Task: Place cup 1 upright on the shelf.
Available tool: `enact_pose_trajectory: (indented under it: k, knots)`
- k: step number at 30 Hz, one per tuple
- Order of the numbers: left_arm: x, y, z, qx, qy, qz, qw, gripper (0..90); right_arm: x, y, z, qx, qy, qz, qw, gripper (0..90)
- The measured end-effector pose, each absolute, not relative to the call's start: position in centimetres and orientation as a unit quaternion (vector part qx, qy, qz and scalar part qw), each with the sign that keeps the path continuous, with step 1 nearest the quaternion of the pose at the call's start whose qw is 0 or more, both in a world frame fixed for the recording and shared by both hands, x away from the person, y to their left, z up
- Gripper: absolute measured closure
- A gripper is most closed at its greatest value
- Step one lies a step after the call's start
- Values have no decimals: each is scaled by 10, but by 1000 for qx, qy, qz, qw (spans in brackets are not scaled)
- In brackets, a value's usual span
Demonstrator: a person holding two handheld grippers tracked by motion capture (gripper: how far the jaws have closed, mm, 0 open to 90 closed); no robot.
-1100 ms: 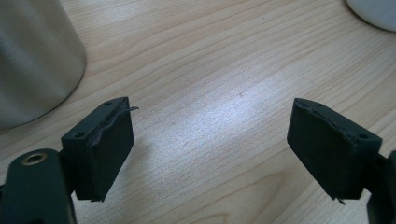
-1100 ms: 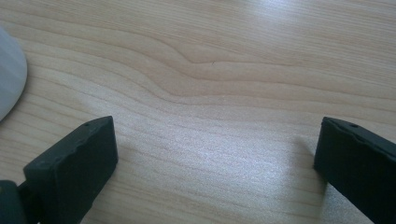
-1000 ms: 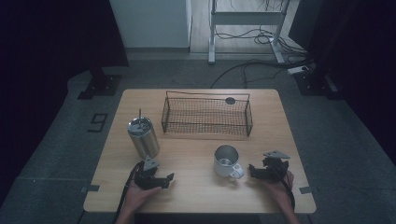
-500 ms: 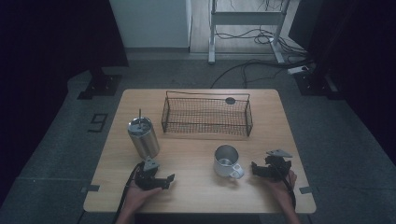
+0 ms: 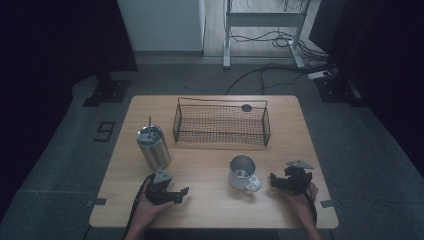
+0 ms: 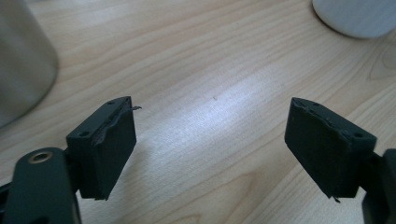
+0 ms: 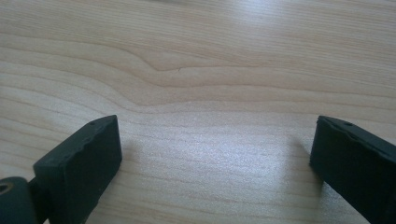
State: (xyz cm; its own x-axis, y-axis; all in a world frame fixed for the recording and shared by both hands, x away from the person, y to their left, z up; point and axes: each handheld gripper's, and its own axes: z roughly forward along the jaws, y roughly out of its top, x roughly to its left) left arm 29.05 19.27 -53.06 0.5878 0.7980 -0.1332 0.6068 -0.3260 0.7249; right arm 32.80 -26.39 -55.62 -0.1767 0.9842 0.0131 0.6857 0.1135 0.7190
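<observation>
Two hand-held grippers rest low on the light wooden bench (image 5: 210, 210). Left hand-held gripper (image 5: 175, 195) sits just in front of the tall brushed-steel tumbler with a straw (image 5: 153, 147); its jaws have just been closing yet stand apart over bare wood. Right hand-held gripper (image 5: 276, 181) lies just beside the white enamel mug (image 5: 243, 173), jaws wide and empty, also just closing a little. Behind them stands a black wire basket (image 5: 221, 123)
</observation>
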Motion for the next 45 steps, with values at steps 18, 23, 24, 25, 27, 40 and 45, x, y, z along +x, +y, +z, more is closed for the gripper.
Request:
enact_pose_trajectory:
  k: [18,23,24,25,27,40,45]
  knots:
    - [288,213,-509,781,445,146,414,190,327,-266,-556,594,701,306,249,43]
    - [287,219,-503,774,445,151,424,190,327,-266,-556,594,701,306,250,43]
    - [288,221,-502,773,446,152,425,190,327,-266,-556,594,701,306,250,43]
    - [288,222,-501,772,447,153,426,190,327,-266,-556,594,701,306,250,43]
    - [288,226,-499,767,450,157,429,190,327,-266,-556,594,701,306,249,43]
    - [287,253,-486,740,473,184,442,185,327,-266,-556,594,701,305,249,43]
    - [289,260,-485,735,481,188,439,182,327,-266,-556,594,701,305,249,43]
